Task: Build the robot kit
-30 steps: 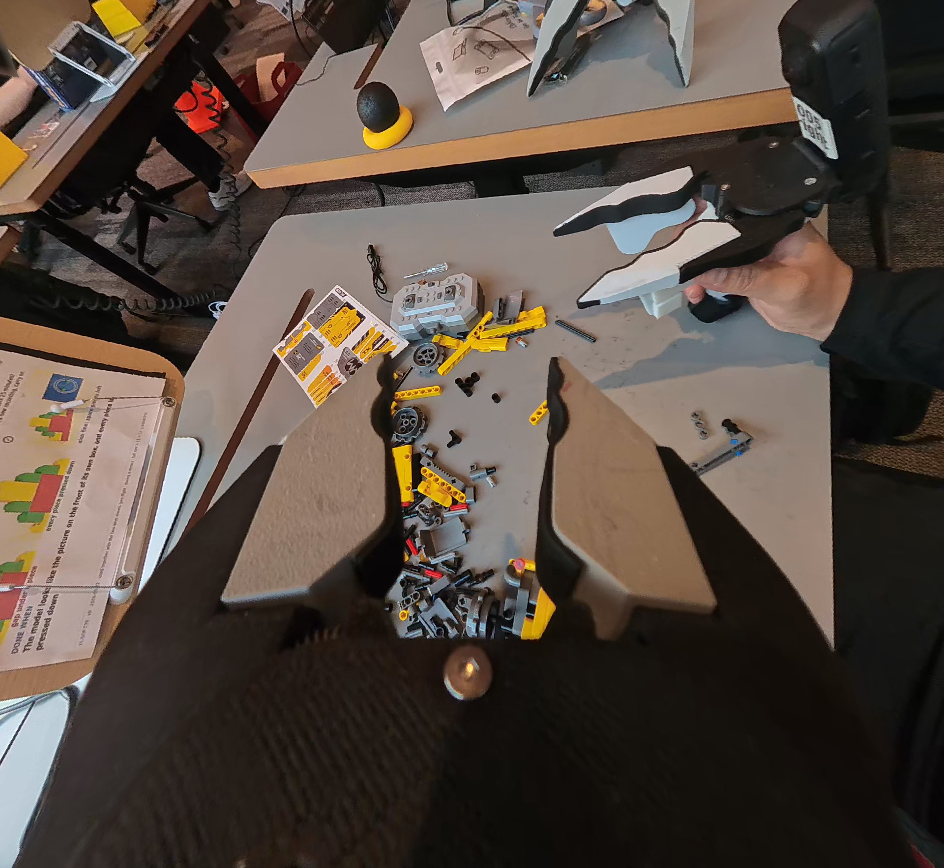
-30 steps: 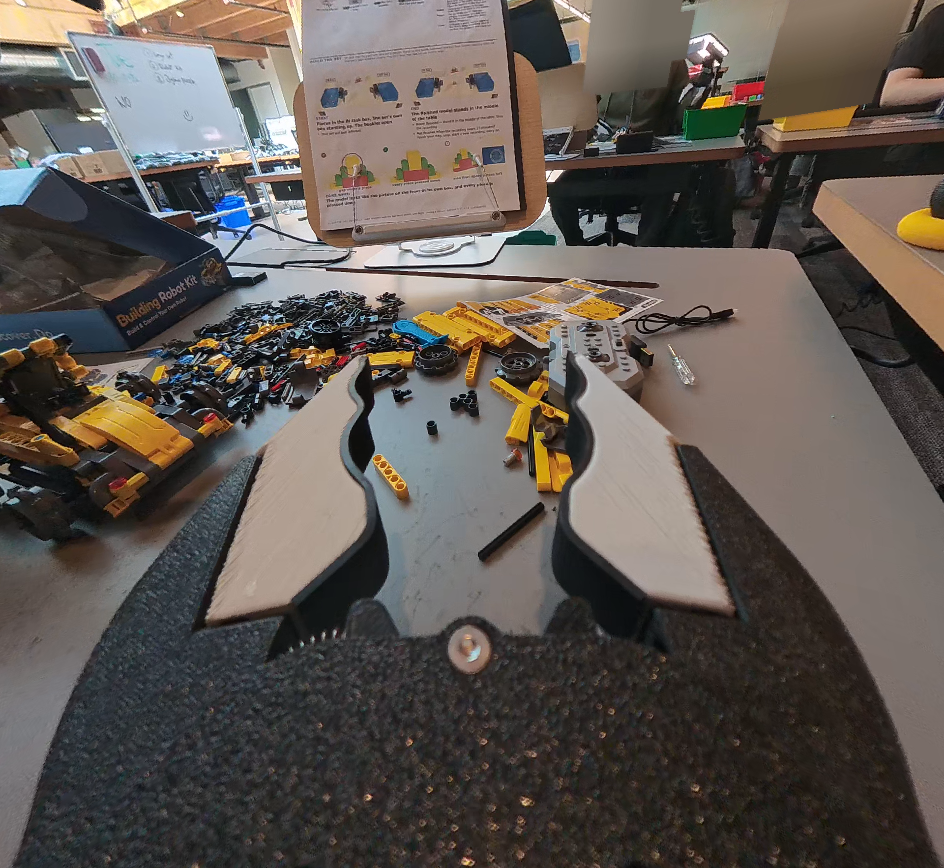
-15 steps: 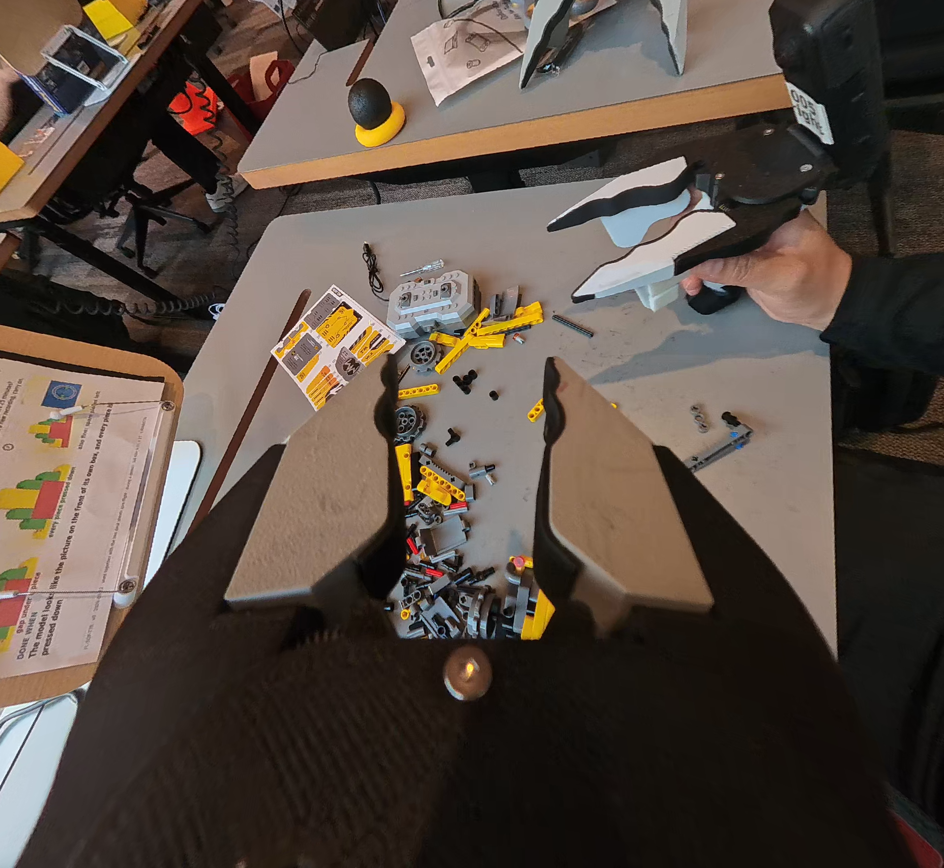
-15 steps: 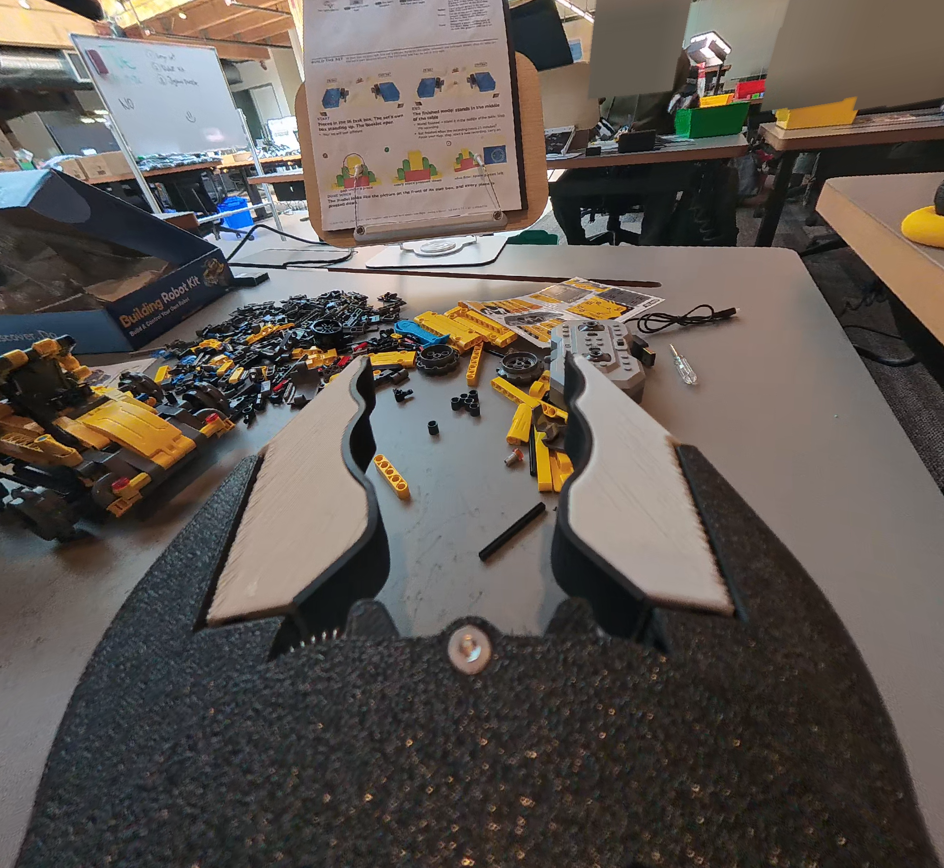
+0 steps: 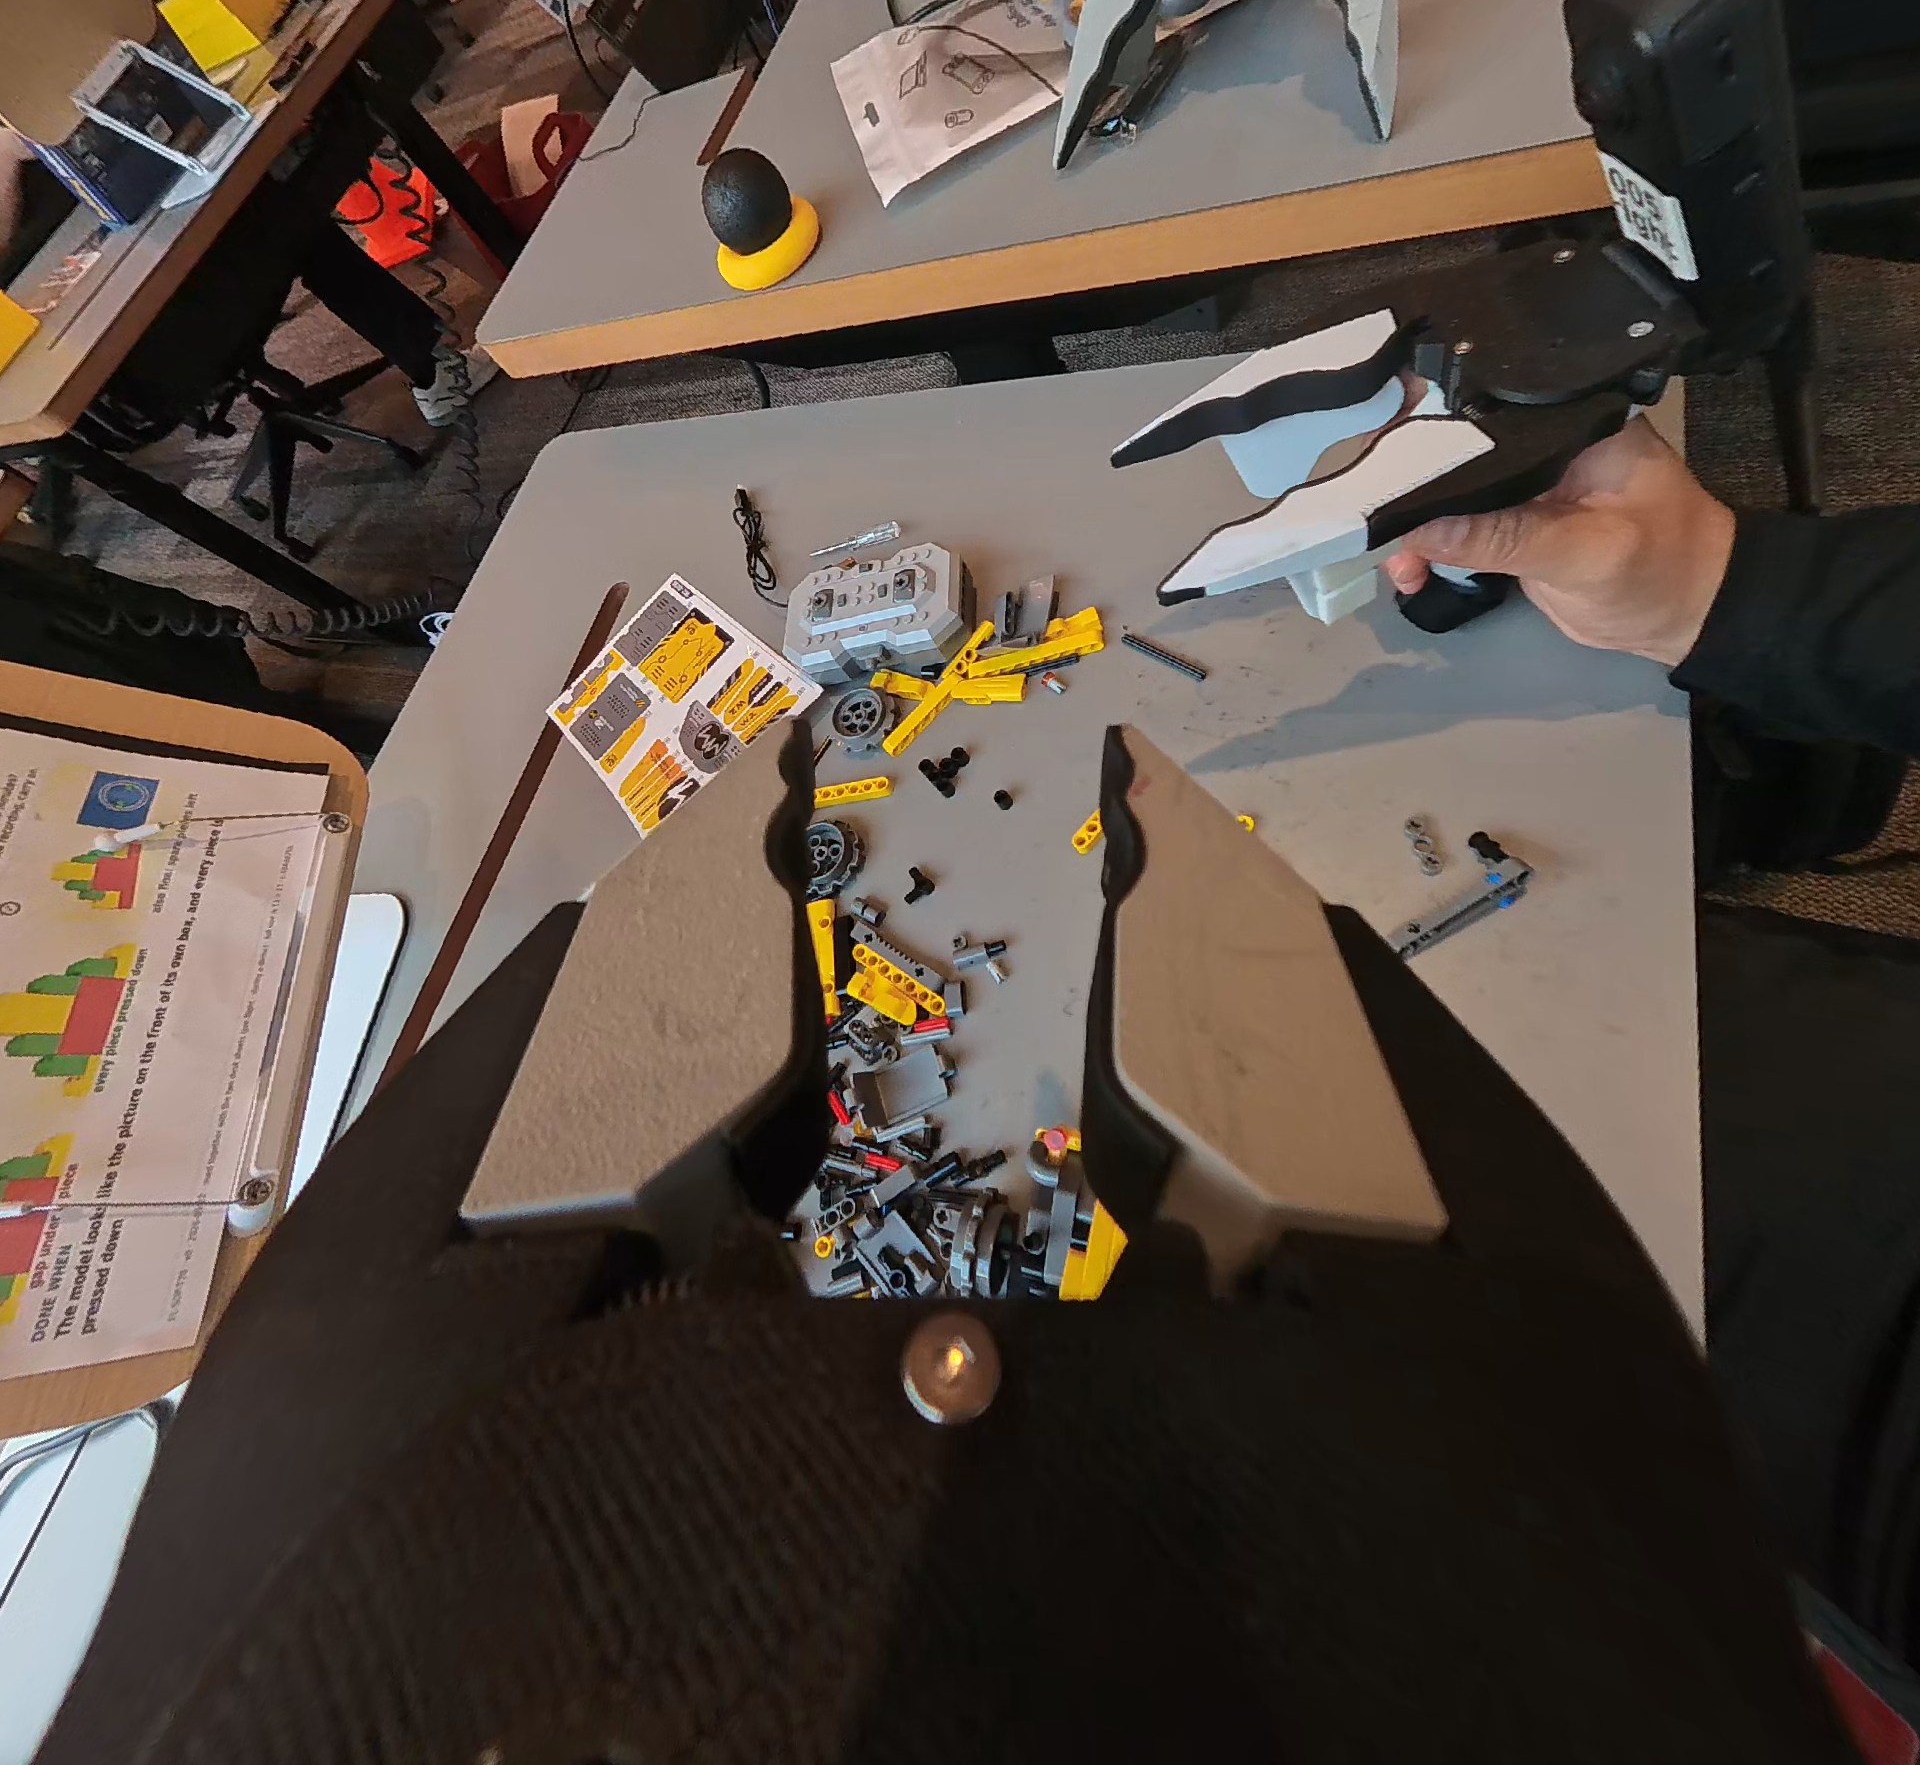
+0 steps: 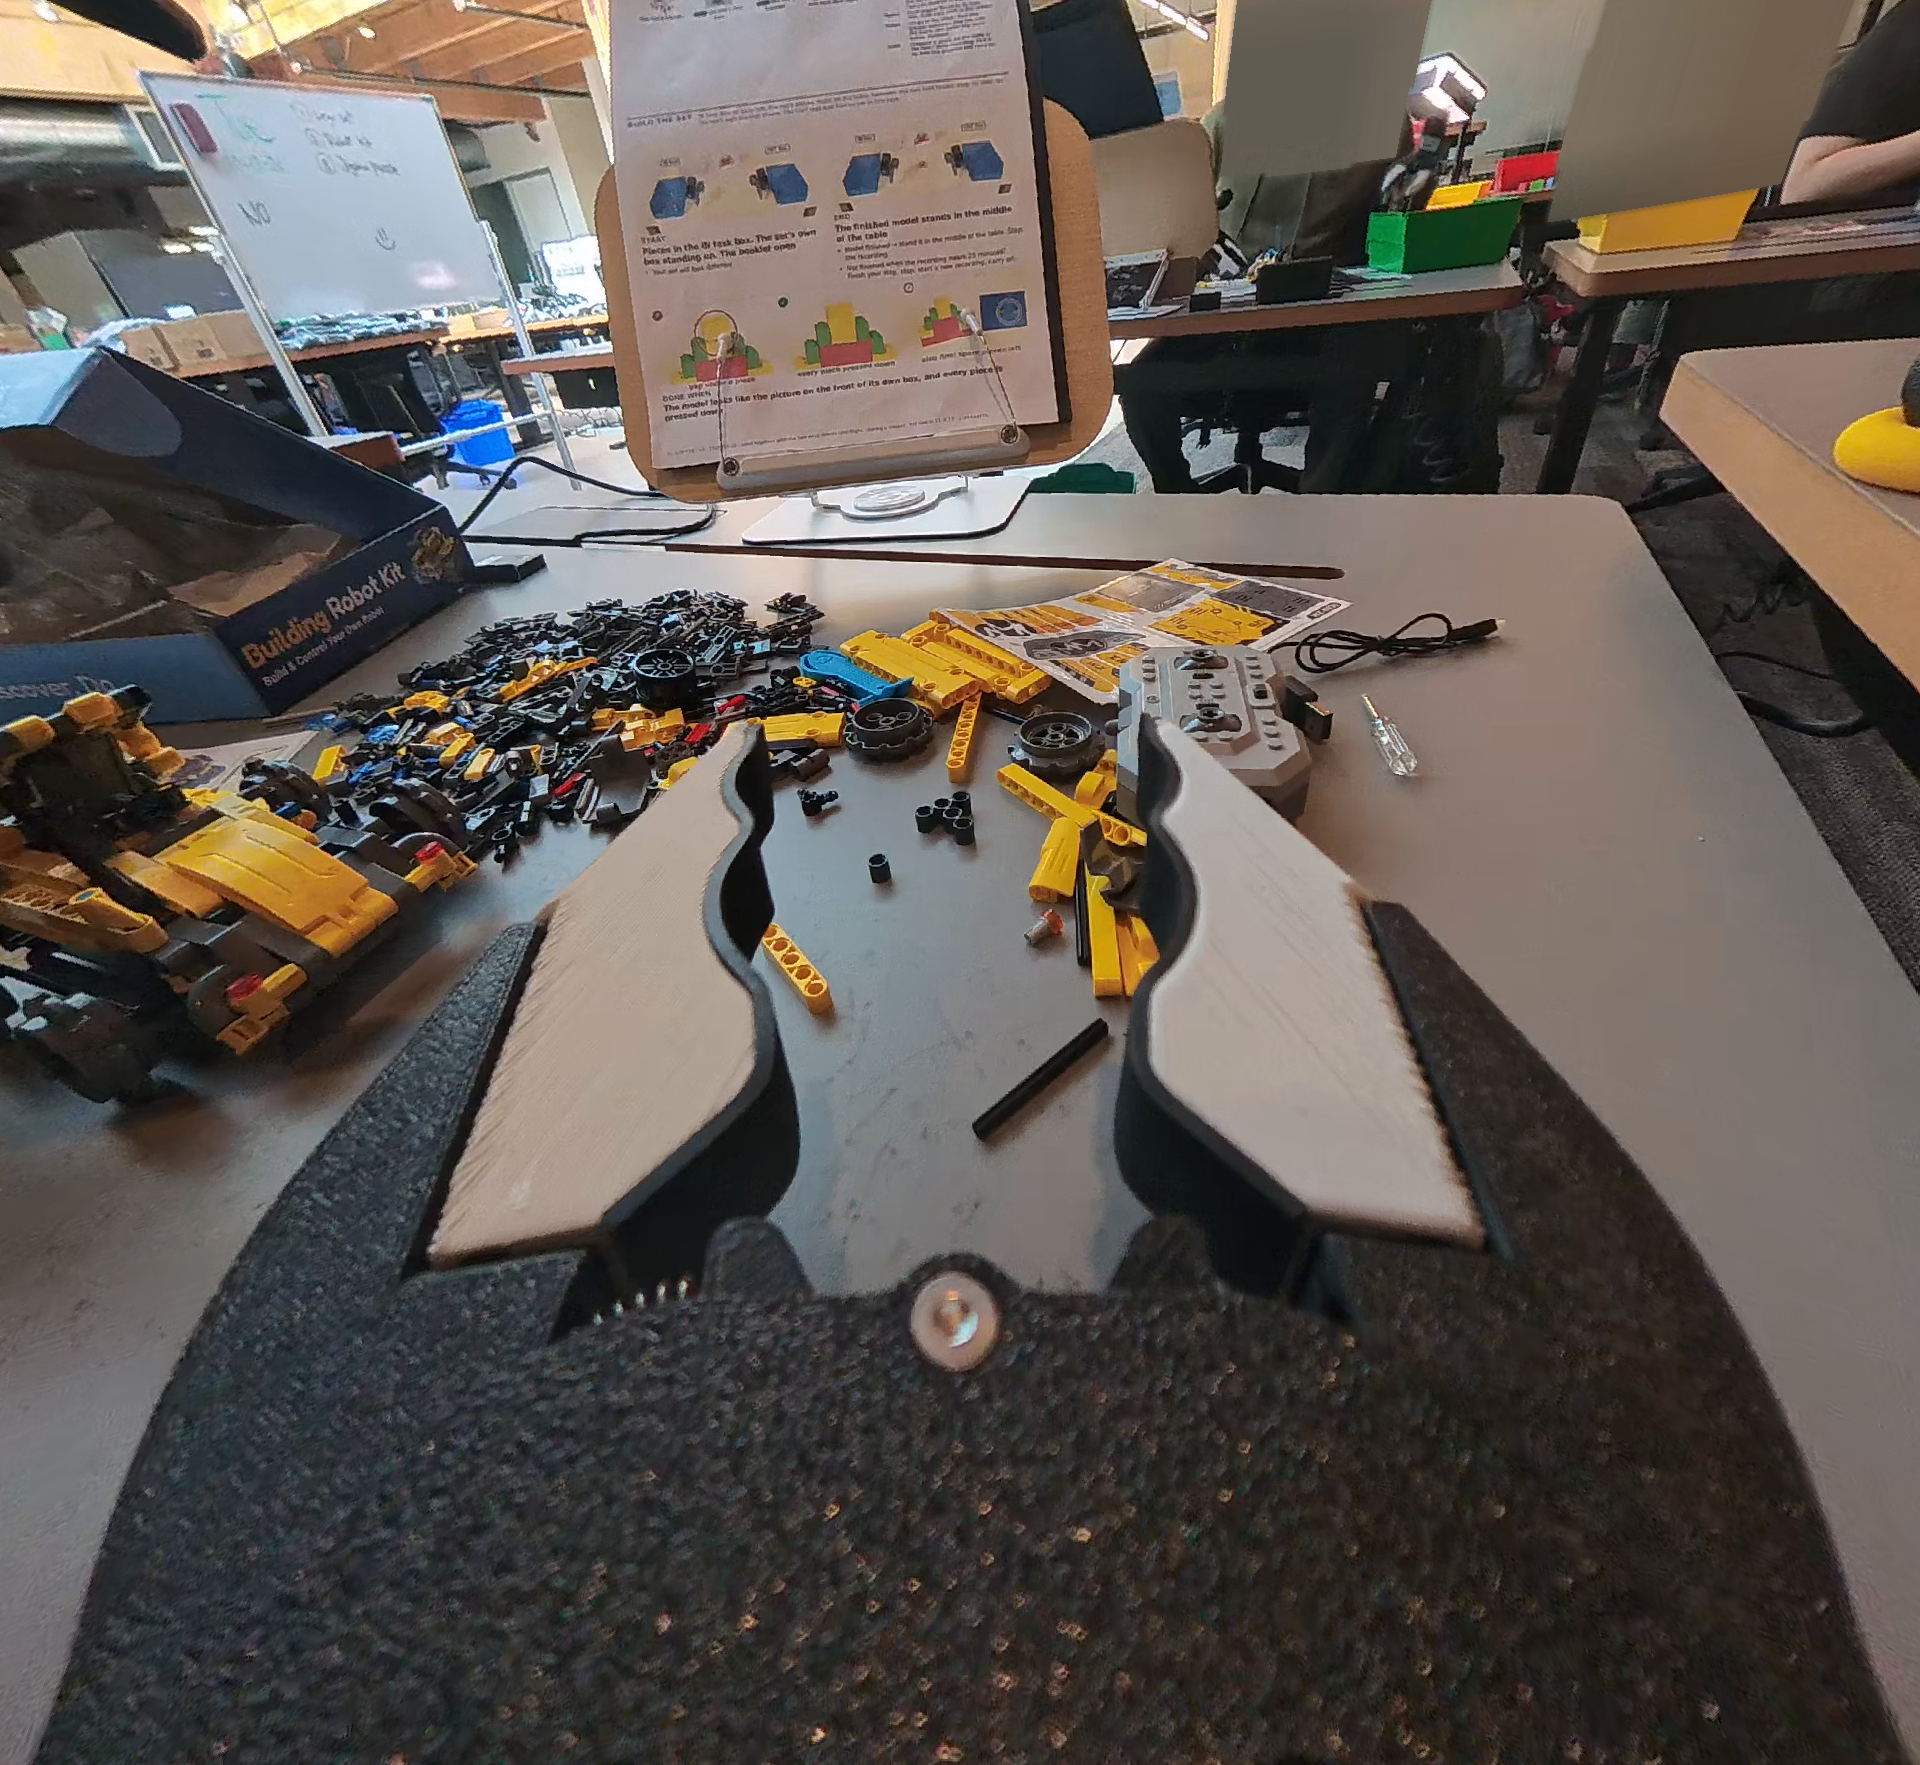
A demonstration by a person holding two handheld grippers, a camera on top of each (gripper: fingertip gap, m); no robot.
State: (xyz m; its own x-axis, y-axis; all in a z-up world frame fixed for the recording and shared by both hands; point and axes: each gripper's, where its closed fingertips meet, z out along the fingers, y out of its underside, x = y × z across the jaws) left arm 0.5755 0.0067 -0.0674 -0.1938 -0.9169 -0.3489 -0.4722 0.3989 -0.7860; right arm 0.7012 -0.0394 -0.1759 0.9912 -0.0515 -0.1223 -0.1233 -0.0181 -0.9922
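Note:
Loose yellow, black and grey building pieces (image 5: 894, 998) lie spread on a grey table (image 5: 1558, 1040). My left gripper (image 5: 951, 759) is open and empty, held high above the pile. My right gripper (image 6: 951, 749) is open and empty, low over the table; it also shows in the left wrist view (image 5: 1138, 526), held by a hand (image 5: 1590, 541). A black axle (image 6: 1039, 1078) and a short yellow beam (image 6: 796, 965) lie between its fingers. A grey motor block (image 6: 1216, 707) sits by its right fingertip. A part-built yellow vehicle (image 6: 177, 884) stands at the left.
A sticker sheet (image 5: 681, 702), a black cable (image 6: 1382, 640) and a small screwdriver (image 6: 1390, 747) lie at the far side. A blue box (image 6: 208, 552) stands far left. An instruction sheet on a stand (image 6: 831, 188) is at the back. Another table (image 5: 1039, 188) is beyond.
My left gripper has drifted slightly, so the table scene has shifted a little. The right gripper has barely moved. Both stay open and empty.

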